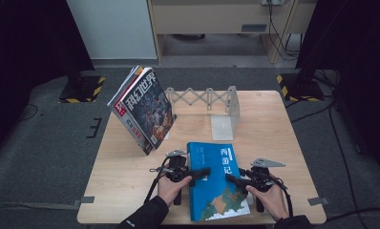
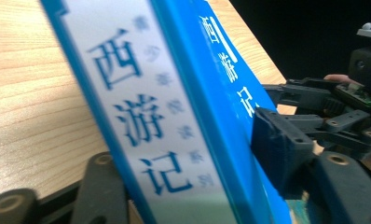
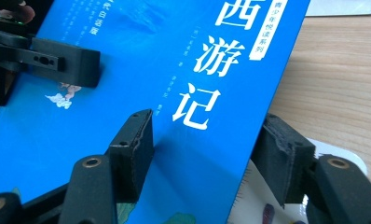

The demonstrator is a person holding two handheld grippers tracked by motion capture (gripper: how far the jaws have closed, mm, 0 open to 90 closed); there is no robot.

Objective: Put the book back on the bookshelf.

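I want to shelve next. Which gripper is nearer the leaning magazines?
Left. The left gripper sits at the blue book's left edge, below the leaning magazines; the right gripper is at its right edge.

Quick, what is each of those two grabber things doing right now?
Left gripper: jaws closed on the blue book, gripping its spine edge.
Right gripper: jaws astride the book's opposite edge; a firm grip cannot be told.

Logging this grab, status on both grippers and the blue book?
Left gripper shut on blue book, spine edge. Right gripper jaws straddle opposite edge; grip unclear. Magazines lean at accordion bookend, apart from book; nothing in the way.
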